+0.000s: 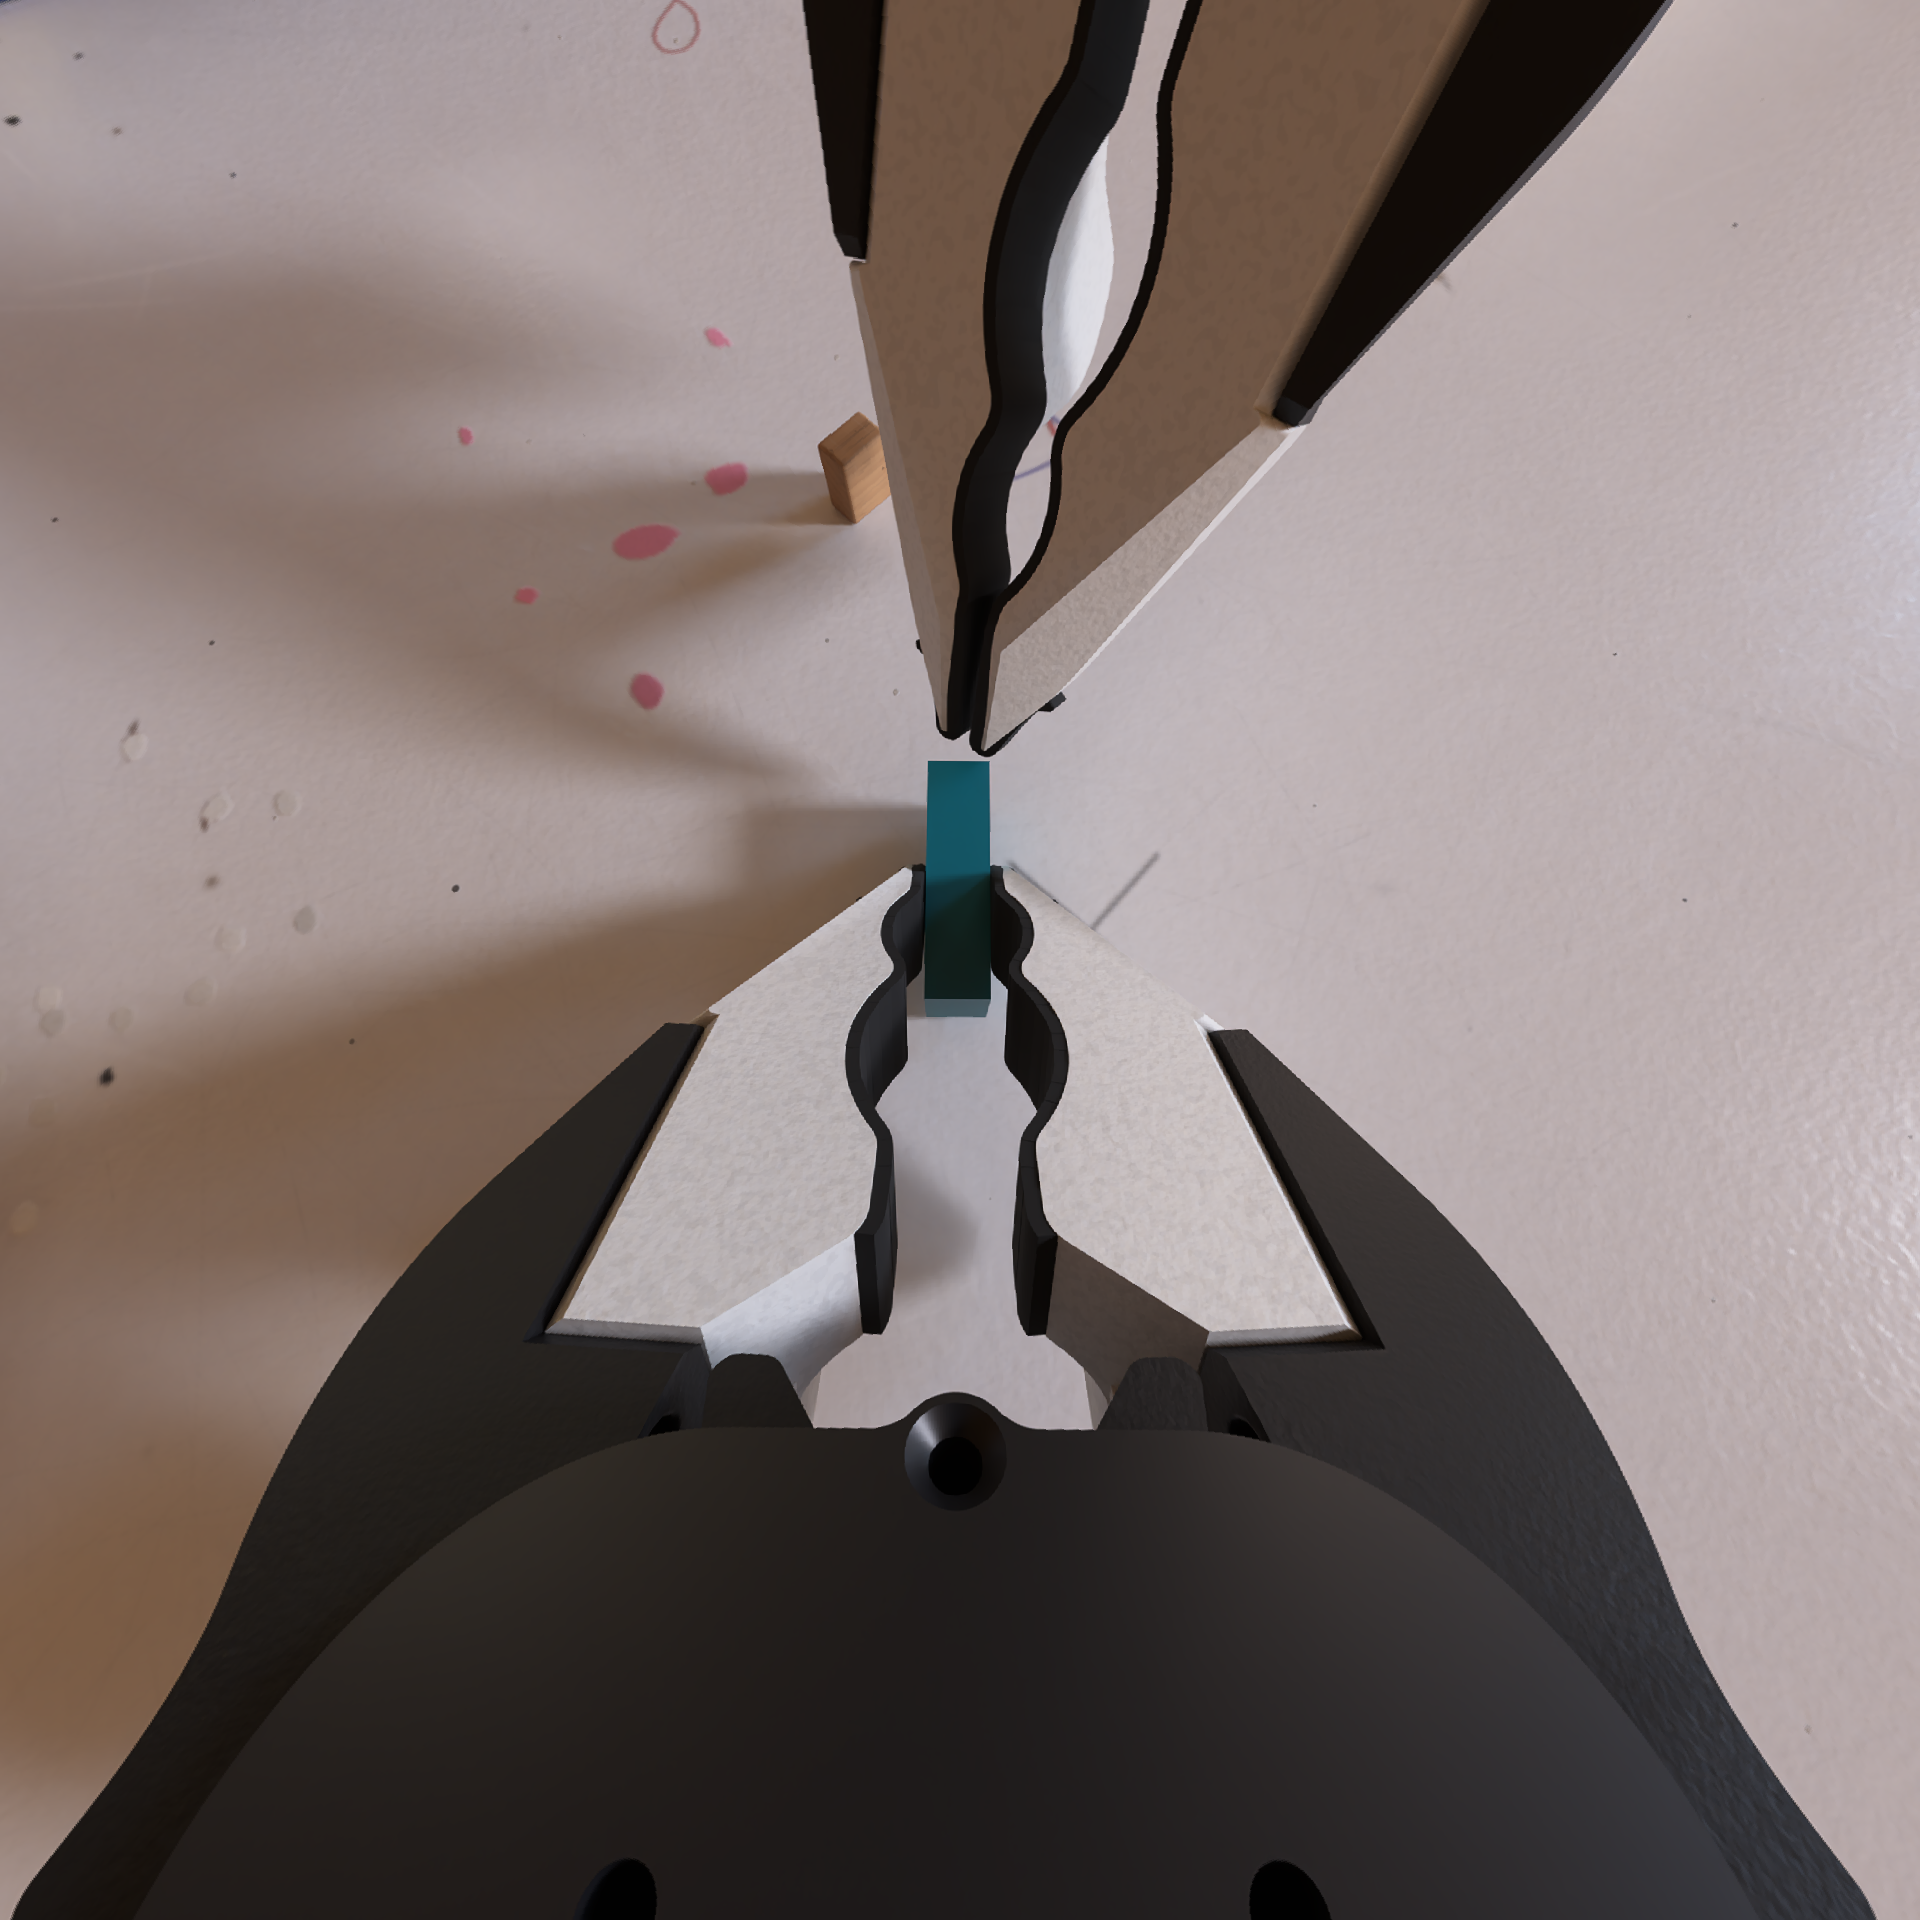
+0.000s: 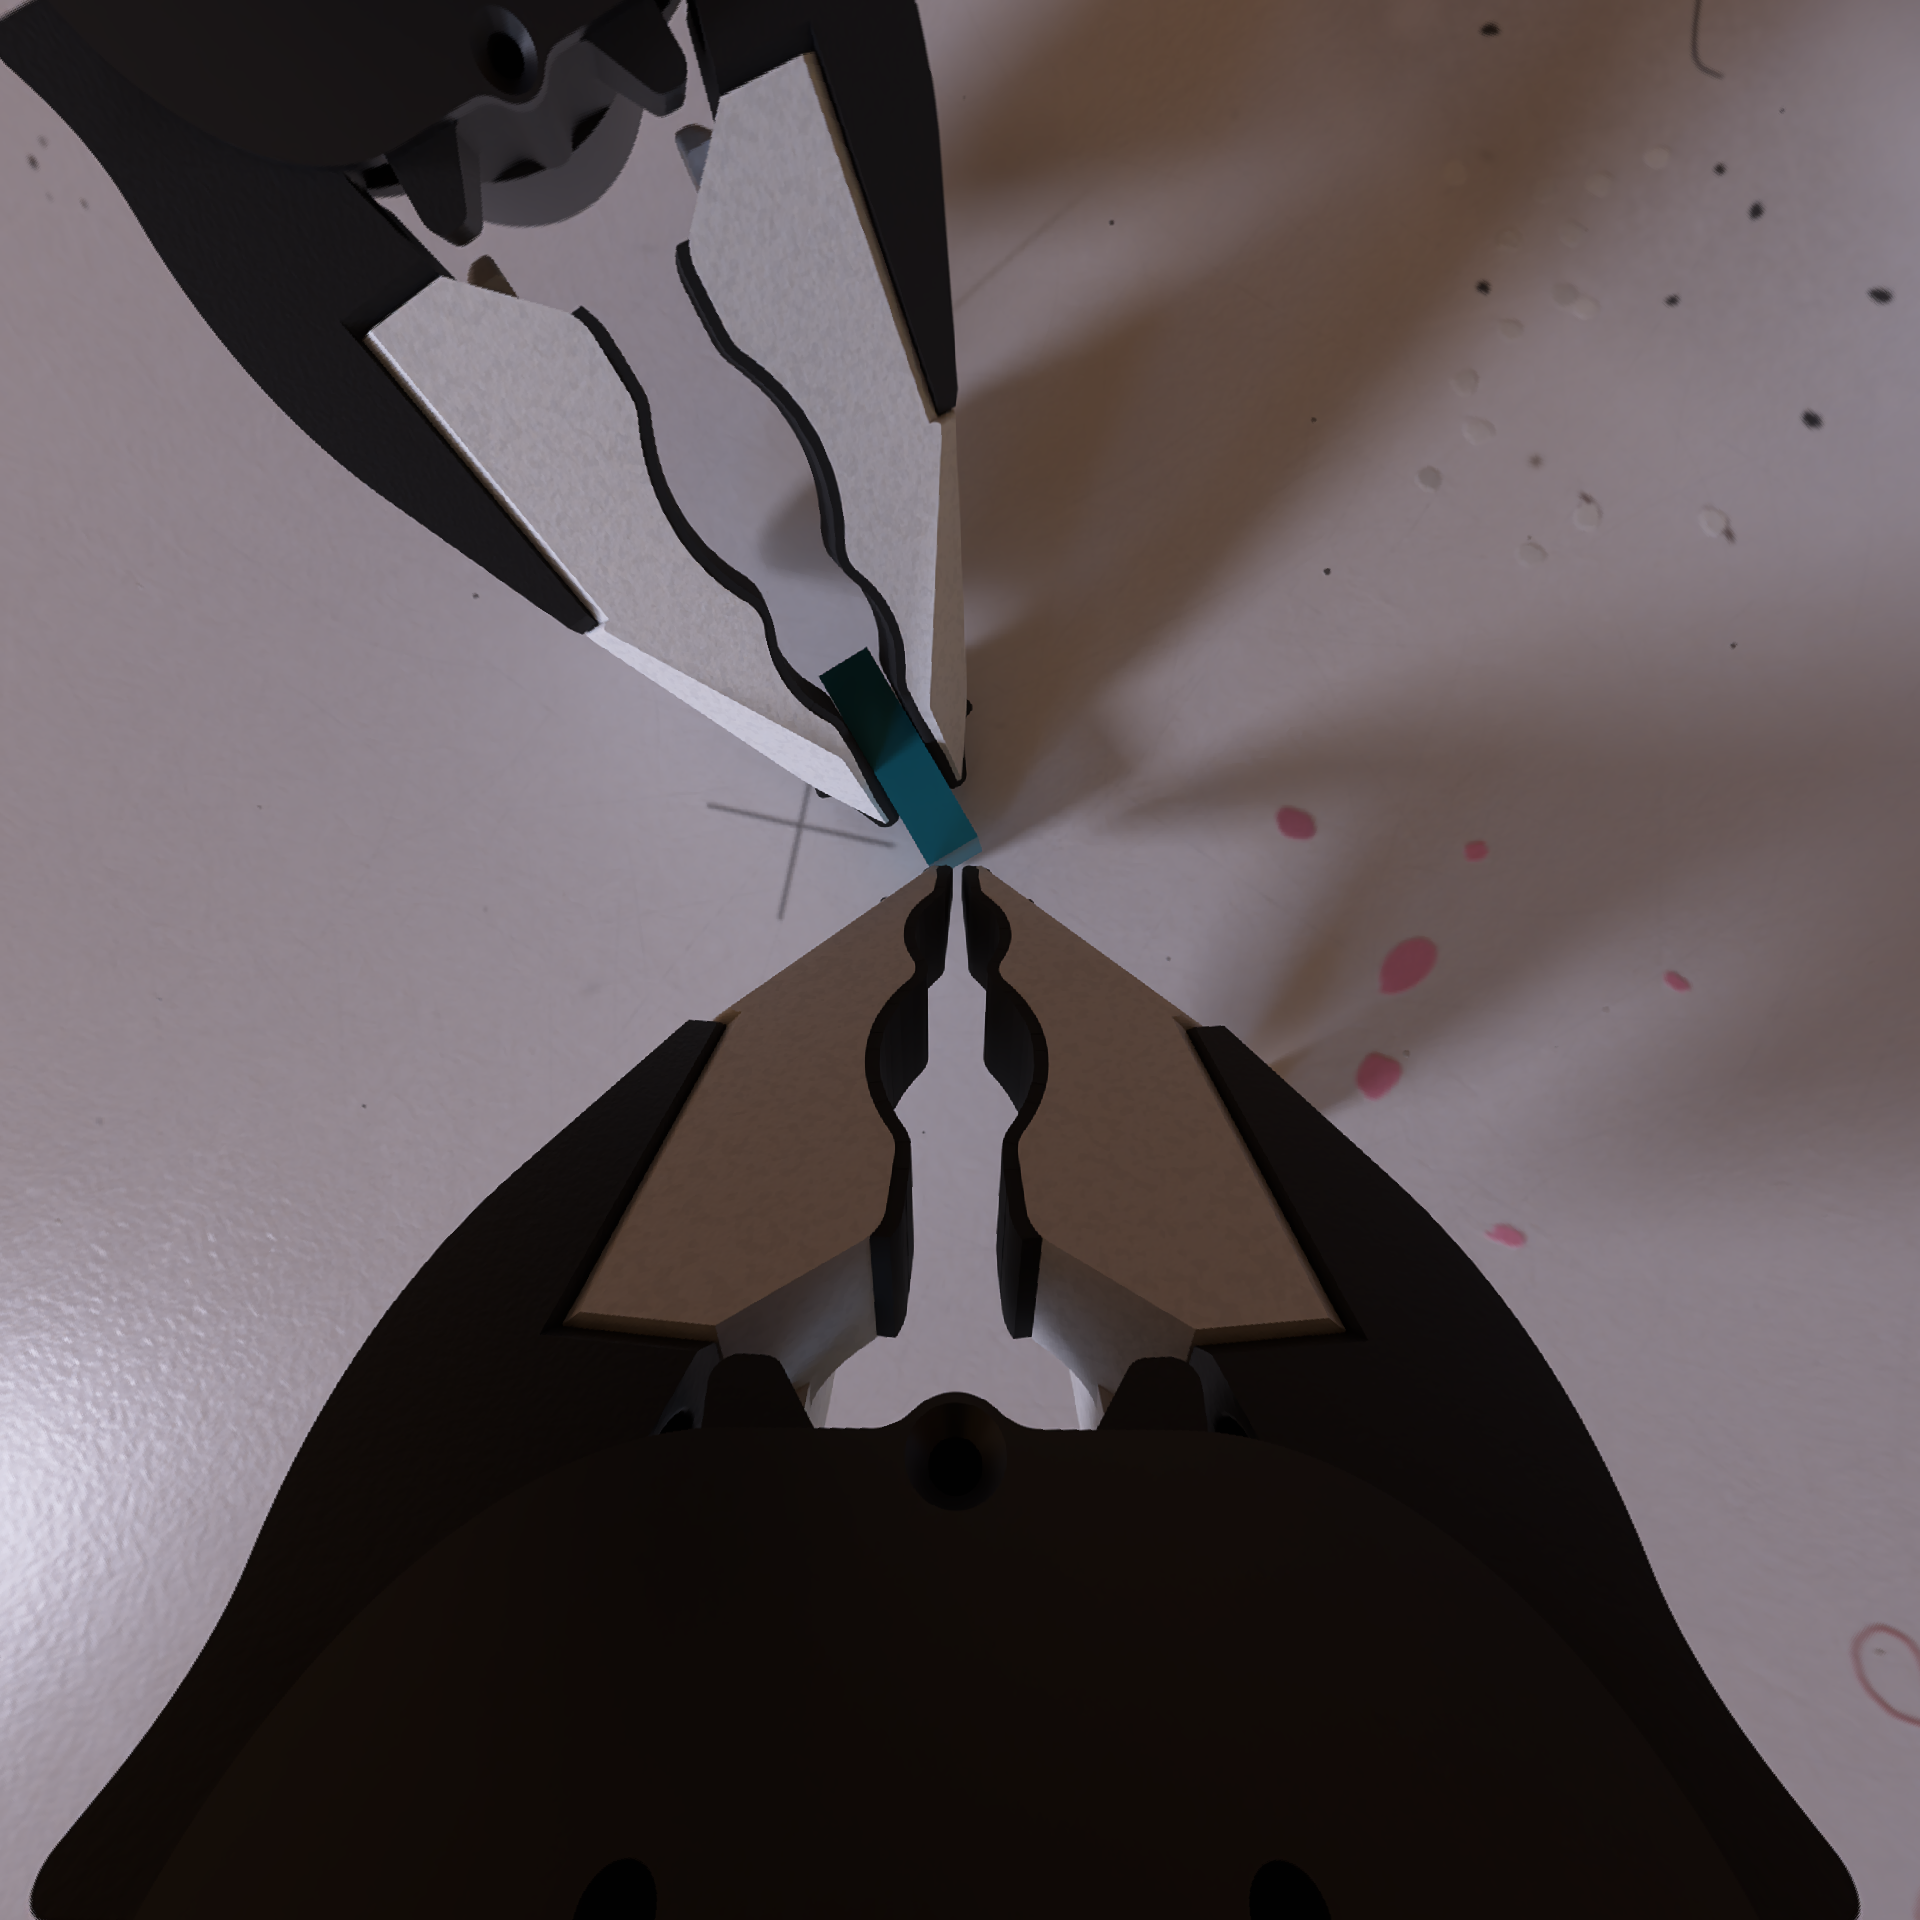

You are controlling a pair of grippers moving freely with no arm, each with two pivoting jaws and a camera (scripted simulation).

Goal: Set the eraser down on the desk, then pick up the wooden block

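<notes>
My left gripper (image 1: 957, 878) is shut on a teal eraser (image 1: 958, 821), which sticks out forward past the fingertips, low over the white desk (image 1: 1507, 883). My right gripper (image 1: 964, 740) comes in from the top, shut and empty, with its tips just beyond the eraser's far end and apart from it. A small wooden block (image 1: 854, 468) stands on the desk farther off, left of the right gripper and partly hidden by it. In the right wrist view, my right gripper (image 2: 957, 878) points at the eraser (image 2: 930, 810) held by the left gripper (image 2: 920, 795).
The desk has pink paint spots (image 1: 644, 540) and dark specks to the left of the grippers. A thin pencilled cross (image 2: 795, 831) is drawn beside the eraser. A red pen loop (image 2: 1886, 1673) lies at the right edge. Soft shadows of the grippers cross the surface.
</notes>
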